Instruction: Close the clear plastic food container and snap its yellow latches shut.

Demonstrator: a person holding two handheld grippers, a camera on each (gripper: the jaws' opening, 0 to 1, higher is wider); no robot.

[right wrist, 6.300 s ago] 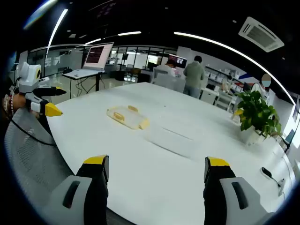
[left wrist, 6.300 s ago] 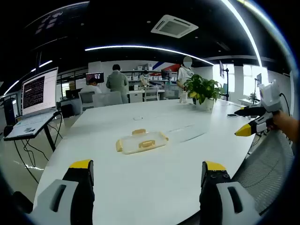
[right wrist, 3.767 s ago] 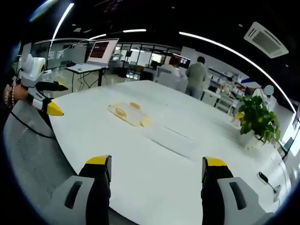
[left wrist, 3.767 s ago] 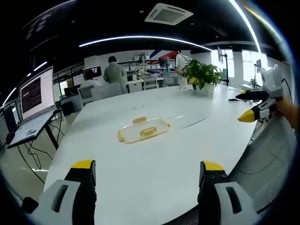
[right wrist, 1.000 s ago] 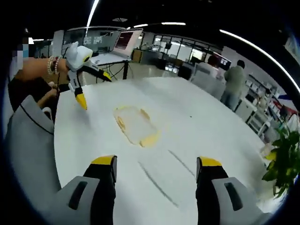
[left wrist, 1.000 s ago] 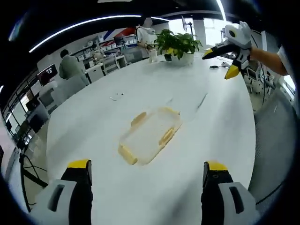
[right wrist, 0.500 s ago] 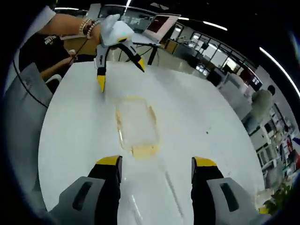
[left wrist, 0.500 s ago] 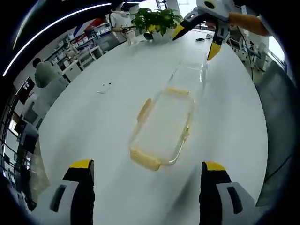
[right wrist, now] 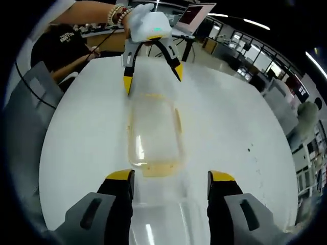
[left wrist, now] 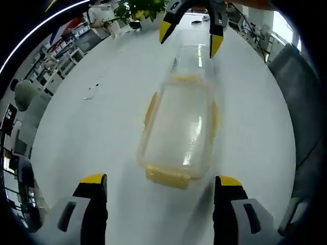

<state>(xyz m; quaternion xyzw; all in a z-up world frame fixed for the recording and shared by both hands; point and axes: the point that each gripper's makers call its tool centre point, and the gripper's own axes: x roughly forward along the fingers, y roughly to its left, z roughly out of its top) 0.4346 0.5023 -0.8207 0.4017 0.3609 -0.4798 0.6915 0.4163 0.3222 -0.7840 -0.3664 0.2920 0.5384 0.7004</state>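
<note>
The clear plastic container (left wrist: 180,127) lies flat on the white table (left wrist: 92,127), with yellow latches (left wrist: 168,176) at its ends and sides. My left gripper (left wrist: 161,184) is open just short of its near end, one jaw on each side. At the far end hangs my right gripper (left wrist: 189,37), open, over a second clear piece (left wrist: 196,53). In the right gripper view the container (right wrist: 153,135) lies ahead of my open right gripper (right wrist: 170,177), the clear piece (right wrist: 158,217) sits under its jaws, and the left gripper (right wrist: 152,77) stands open at the far end.
A potted plant (left wrist: 135,7) stands at the table's far edge. Grey chairs sit at the table's sides (left wrist: 301,102) (right wrist: 25,112). A laptop (right wrist: 196,13) on a stand is beyond the table. A person's arm (right wrist: 87,13) holds the left gripper.
Both grippers have closed in on the container from opposite ends and tilted down at it. The container has not moved, and both grippers remain open.
</note>
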